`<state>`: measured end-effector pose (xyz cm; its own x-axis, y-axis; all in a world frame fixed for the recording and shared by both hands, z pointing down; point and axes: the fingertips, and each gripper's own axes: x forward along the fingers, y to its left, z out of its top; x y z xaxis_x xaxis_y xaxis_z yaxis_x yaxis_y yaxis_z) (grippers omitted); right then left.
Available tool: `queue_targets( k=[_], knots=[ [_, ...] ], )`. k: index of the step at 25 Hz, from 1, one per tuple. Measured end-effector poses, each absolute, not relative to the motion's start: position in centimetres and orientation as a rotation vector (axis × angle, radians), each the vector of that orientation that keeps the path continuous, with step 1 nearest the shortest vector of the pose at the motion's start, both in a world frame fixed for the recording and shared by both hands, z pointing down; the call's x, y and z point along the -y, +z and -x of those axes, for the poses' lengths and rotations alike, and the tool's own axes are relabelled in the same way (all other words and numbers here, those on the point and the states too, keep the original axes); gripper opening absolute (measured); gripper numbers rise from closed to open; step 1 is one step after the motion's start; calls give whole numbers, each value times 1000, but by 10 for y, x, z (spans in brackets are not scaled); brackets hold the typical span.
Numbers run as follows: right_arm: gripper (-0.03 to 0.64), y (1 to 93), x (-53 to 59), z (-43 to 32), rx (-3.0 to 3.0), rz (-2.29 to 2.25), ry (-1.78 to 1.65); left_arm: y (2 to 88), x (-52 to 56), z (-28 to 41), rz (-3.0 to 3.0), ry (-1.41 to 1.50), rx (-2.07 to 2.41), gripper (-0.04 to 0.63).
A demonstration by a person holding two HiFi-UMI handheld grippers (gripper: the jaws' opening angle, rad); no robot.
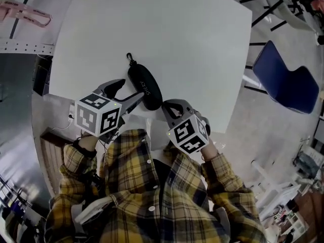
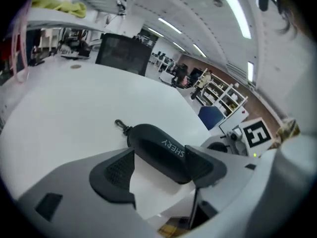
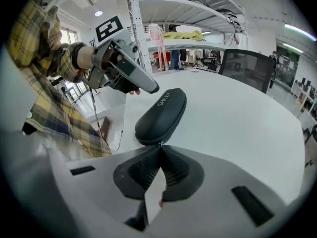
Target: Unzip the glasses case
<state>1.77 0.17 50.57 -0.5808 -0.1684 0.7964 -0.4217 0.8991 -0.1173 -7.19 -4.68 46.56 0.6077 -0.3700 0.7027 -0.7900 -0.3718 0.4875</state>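
Note:
A black zipped glasses case [image 1: 145,87] [image 2: 158,150] [image 3: 161,114] lies on the white table [image 1: 177,34] near its front edge, with its clip [image 1: 130,58] at the far end. My left gripper [image 1: 130,89] [image 2: 159,155] is open, straddling the case's near end. A strip of bare table shows between its left pad and the case. My right gripper [image 1: 164,104] [image 3: 160,148] is shut, its tips right at the case's near end on the zipper seam. A tiny pale tab shows there, and I cannot tell whether it is pinched.
The table's front edge runs just under both grippers, with my plaid shirt [image 1: 152,186] below it. A blue chair [image 1: 286,82] stands off the table's right side. A dark monitor [image 2: 123,53] stands at the far edge. Shelving with pink and yellow items [image 3: 173,33] rises beyond.

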Motion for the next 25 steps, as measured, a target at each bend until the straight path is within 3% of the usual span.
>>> queue_targets(
  k=[12,25],
  knots=[
    [-2,513,-28,46,2211,-350,463,487,74,89,-1914,559,1072,299],
    [-2,515,-15,42,2195,-375,471,489,72,88,-2012,605,1066,299]
  ],
)
